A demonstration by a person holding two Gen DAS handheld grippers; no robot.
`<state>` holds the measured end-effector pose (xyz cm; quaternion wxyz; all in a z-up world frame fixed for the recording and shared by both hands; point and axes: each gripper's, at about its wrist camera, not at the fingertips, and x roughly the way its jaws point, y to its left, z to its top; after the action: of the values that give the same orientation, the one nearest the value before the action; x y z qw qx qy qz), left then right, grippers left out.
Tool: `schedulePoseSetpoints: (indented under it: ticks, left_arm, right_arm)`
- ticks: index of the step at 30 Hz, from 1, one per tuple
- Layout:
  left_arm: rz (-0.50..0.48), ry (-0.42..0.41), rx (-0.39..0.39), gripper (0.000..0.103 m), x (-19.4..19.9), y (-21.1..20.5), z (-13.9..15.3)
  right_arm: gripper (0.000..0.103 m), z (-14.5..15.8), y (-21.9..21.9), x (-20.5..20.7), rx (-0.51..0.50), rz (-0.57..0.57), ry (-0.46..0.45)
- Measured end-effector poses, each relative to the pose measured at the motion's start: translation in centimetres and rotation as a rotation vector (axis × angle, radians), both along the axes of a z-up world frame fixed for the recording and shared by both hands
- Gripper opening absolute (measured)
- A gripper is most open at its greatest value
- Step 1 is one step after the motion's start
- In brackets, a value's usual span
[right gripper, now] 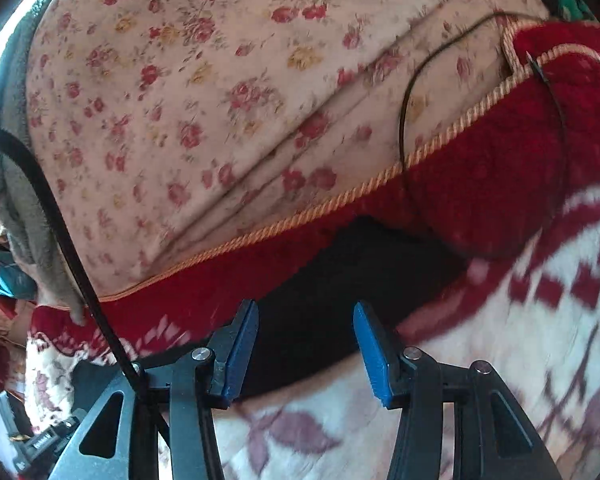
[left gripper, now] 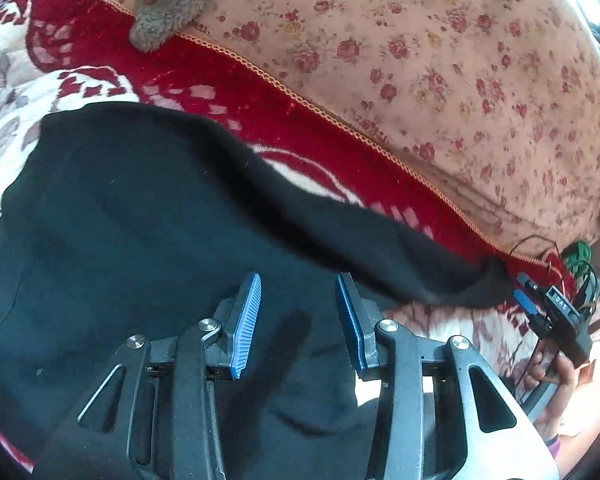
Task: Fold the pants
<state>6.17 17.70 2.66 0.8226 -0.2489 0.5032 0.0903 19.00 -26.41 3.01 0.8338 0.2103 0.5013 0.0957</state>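
Red-and-cream plush blanket (left gripper: pixel 112 40) carries the black knit pants (left gripper: pixel 140 220); left claw (left gripper: pixel 298 320) and right claw (right gripper: pixel 306 344) hover parted, empty. Pinching blanket pile could drag it.

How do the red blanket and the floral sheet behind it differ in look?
The red blanket is deep red with large white motifs and corded orange trim; the floral sheet is pale pink with small roses. The black pants lie on the blanket, not the sheet. Both cover the bed.

Your pants (left gripper: pixel 148 216): matt black knit cloth. Beneath them, plush red-and-cream blanket (left gripper: pixel 100 56), corded edge. Beyond the pants, soft floral-print cloth (left gripper: pixel 440 60).
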Motion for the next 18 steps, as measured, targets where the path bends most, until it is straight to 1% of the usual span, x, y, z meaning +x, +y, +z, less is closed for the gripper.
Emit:
schedulePoseSetpoints:
  ticks: [3,6,10,13,15,16,17,18]
  left_arm:
    - [0.007,0.008,-0.019,0.037,1.2,0.3,-0.5]
    - [0.016,0.018,-0.056,0.037,2.1,0.6,-1.2]
    - [0.019,0.025,-0.076,0.037,2.7,0.9,-2.0]
    - [0.022,0.026,-0.079,0.037,3.1,1.2,-2.2]
    - [0.025,0.028,-0.081,0.041,3.4,1.3,-2.4]
    - [0.027,0.025,-0.088,0.046,3.5,1.3,-2.5]
    - [0.028,0.022,-0.090,0.049,3.7,1.3,-2.6]
    - [0.030,0.018,-0.084,0.049,3.9,1.1,-2.7]
  right_arm:
    - [0.049,0.4,-0.9,2.4,-0.071,0.007,-0.026]
    - [0.050,0.4,-1.3,4.8,-0.146,0.045,-0.024]
    - [0.050,-0.9,-0.8,7.2,-0.208,0.102,0.008]
    - [0.050,-2.3,0.2,8.3,-0.251,0.175,0.040]
    - [0.050,-3.4,0.7,8.8,-0.282,0.209,0.066]
    - [0.050,-3.8,0.8,8.9,-0.276,0.222,0.076]
    - [0.041,-4.4,1.0,8.9,-0.263,0.244,0.082]
    - [0.028,-4.7,1.1,8.7,-0.266,0.254,0.082]
